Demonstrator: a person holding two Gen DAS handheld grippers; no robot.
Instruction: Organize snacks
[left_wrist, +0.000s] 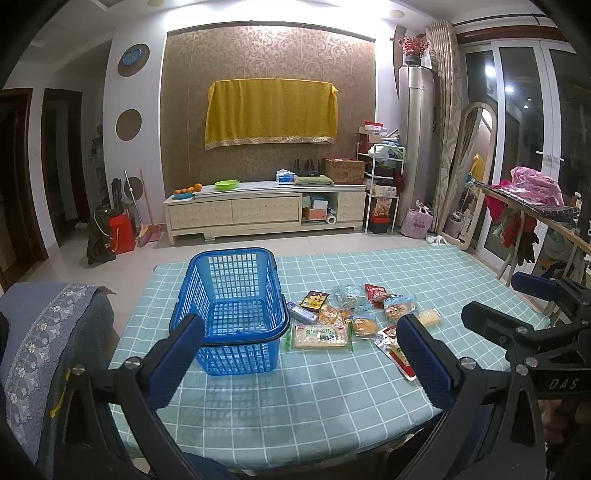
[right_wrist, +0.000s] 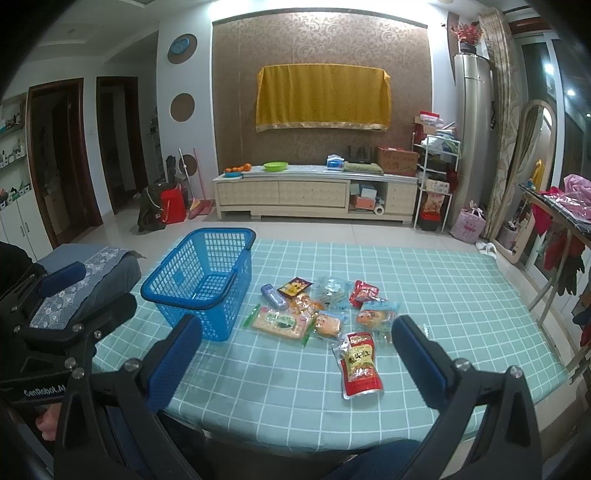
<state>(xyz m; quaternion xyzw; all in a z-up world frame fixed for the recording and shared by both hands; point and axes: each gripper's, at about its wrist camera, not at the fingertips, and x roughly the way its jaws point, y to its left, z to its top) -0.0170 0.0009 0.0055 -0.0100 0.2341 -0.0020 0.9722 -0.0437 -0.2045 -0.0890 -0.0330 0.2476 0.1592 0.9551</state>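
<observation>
A living room with a low TV cabinet; in front, a surface under a teal checked cloth (right_wrist: 424, 295). An empty blue plastic lattice basket (left_wrist: 236, 295) stands at its left, with a loose cluster of small foil and clear snack packets (right_wrist: 325, 310) just beside it. Nearest lies a red sealed pouch (right_wrist: 360, 363). The left gripper (left_wrist: 299, 360) and right gripper (right_wrist: 295, 360) both hover above the near edge, fingers spread wide, holding nothing. The packets look light, soft and slippery; pinching a crimped edge seems safest.
</observation>
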